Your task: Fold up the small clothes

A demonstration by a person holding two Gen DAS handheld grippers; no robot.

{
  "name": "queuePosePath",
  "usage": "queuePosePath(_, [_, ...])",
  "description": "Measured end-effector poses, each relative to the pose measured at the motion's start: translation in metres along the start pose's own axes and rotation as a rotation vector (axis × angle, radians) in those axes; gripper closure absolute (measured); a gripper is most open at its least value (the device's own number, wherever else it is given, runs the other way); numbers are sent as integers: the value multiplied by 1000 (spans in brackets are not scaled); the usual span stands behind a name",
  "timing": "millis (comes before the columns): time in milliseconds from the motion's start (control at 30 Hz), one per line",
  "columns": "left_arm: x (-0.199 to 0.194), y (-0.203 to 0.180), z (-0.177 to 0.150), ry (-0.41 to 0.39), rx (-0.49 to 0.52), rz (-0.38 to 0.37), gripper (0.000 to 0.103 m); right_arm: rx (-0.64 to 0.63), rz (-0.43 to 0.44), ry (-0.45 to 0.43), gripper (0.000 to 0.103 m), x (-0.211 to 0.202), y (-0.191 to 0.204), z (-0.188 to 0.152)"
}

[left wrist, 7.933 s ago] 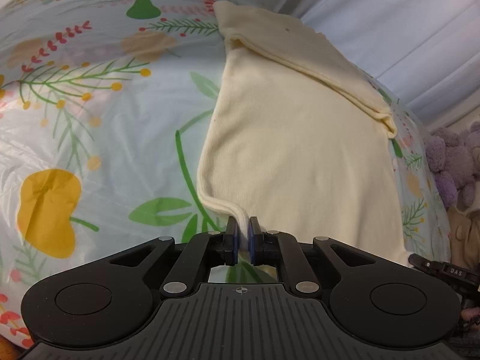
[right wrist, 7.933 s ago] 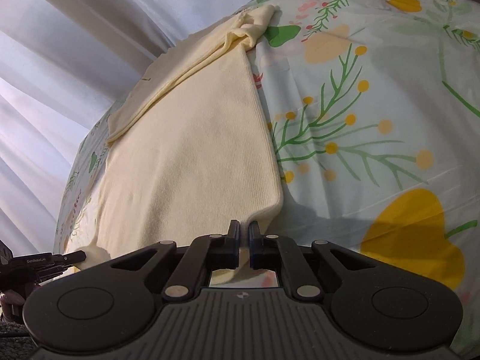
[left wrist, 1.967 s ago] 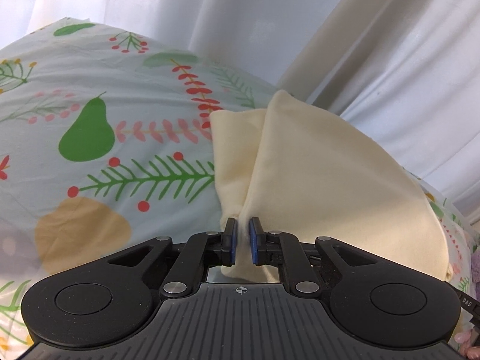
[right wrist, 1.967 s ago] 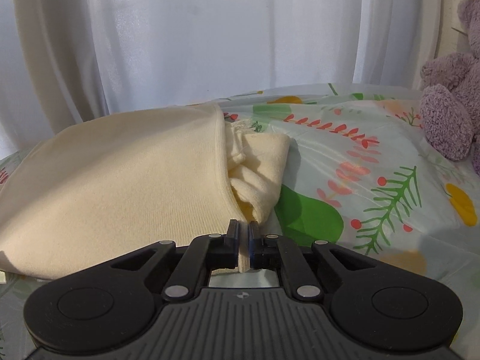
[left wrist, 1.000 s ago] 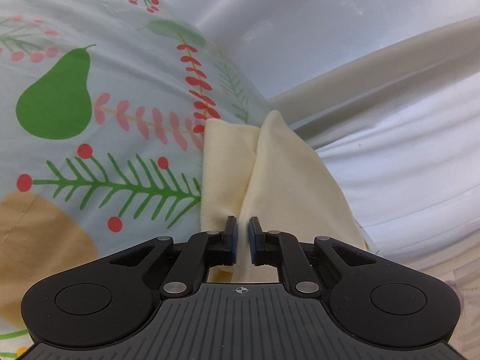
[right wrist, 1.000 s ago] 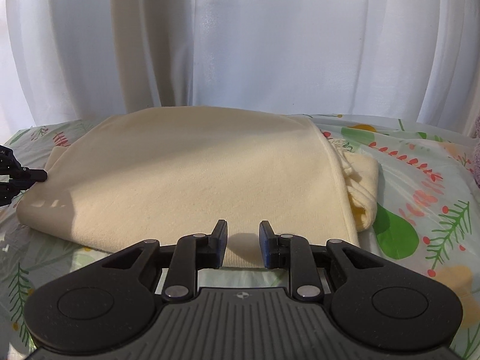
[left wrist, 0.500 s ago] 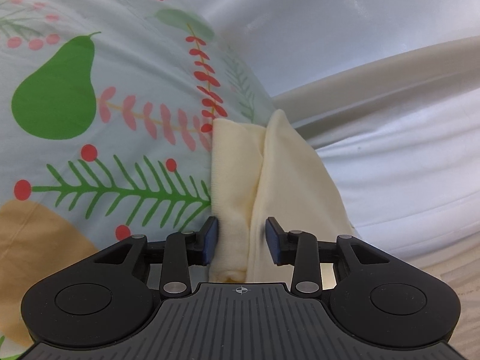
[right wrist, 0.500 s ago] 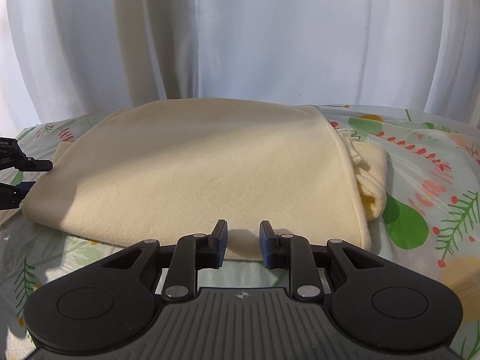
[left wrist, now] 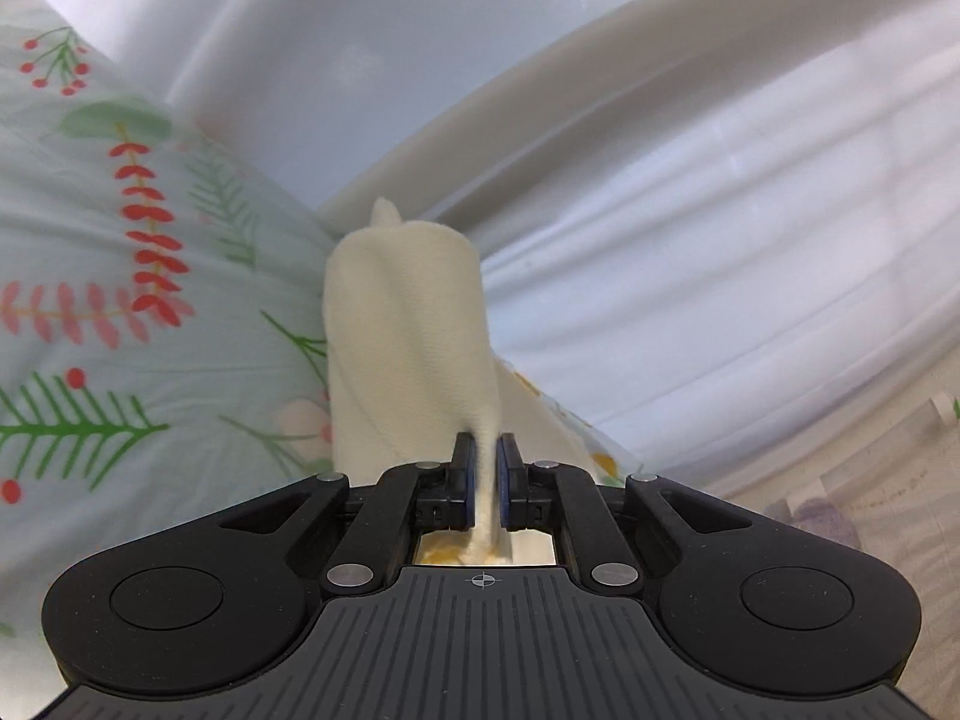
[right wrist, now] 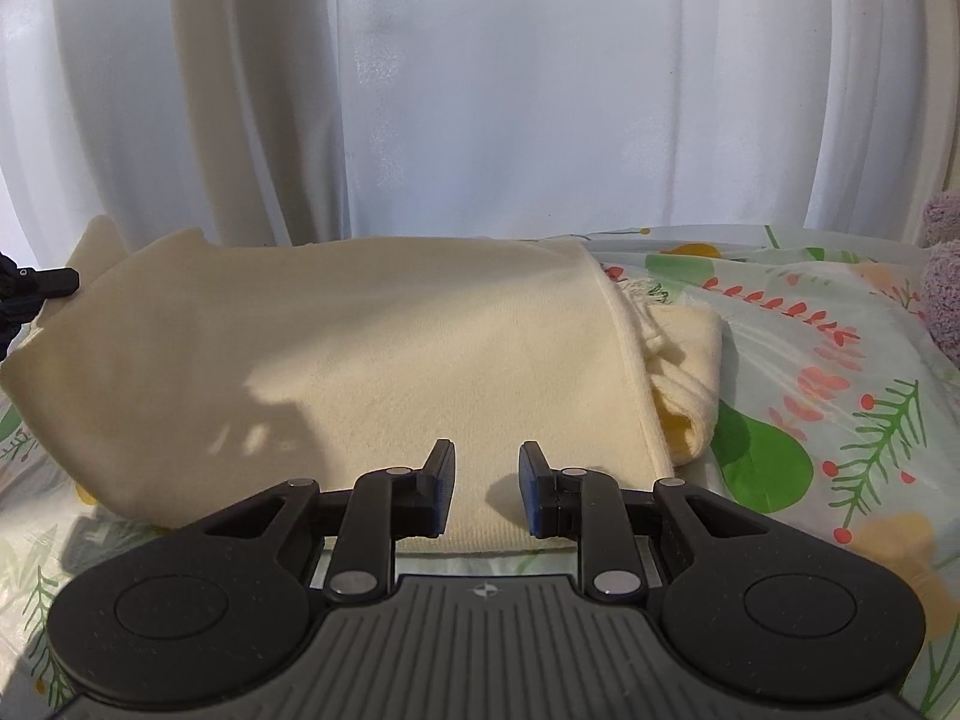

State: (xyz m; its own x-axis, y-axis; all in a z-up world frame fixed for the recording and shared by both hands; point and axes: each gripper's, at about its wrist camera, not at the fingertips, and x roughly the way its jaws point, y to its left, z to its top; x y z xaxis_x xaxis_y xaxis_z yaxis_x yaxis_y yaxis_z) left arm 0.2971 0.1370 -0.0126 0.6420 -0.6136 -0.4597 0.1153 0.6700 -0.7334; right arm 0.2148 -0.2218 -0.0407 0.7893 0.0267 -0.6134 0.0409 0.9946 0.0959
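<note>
A cream knitted garment (right wrist: 360,348) lies folded across the floral bedsheet (right wrist: 810,360), with a bunched sleeve end sticking out at its right. In the left wrist view a twisted end of the garment (left wrist: 408,330) rises off the sheet. My left gripper (left wrist: 486,450) has its jaws closing tight on that fold, the pads pressing the fabric. The same left gripper (right wrist: 36,285) shows as a black tip at the garment's raised left corner in the right wrist view. My right gripper (right wrist: 485,462) hovers open over the garment's near edge, gripping nothing.
White curtains (right wrist: 480,90) hang right behind the bed's far edge. A purple plush toy (right wrist: 945,276) sits at the right border. The patterned sheet (left wrist: 120,300) stretches to the left of the lifted cloth.
The left gripper opened, then closed on the garment's left end and lifted it up off the sheet. The right gripper stayed open in place.
</note>
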Motion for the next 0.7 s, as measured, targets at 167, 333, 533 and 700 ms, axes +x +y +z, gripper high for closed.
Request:
queuePosePath(167, [66, -32, -37, 136, 131, 75, 94, 20, -8, 6, 81, 1, -5, 1])
queuePosePath(333, [91, -35, -62, 178, 147, 112, 90, 19, -9, 36, 81, 4, -9, -3])
queuePosePath(533, [45, -50, -48, 102, 202, 99, 85, 33, 6, 39, 81, 4, -12, -3])
queuePosePath(700, [46, -32, -46, 102, 175, 195, 82, 32, 30, 37, 81, 9, -7, 1])
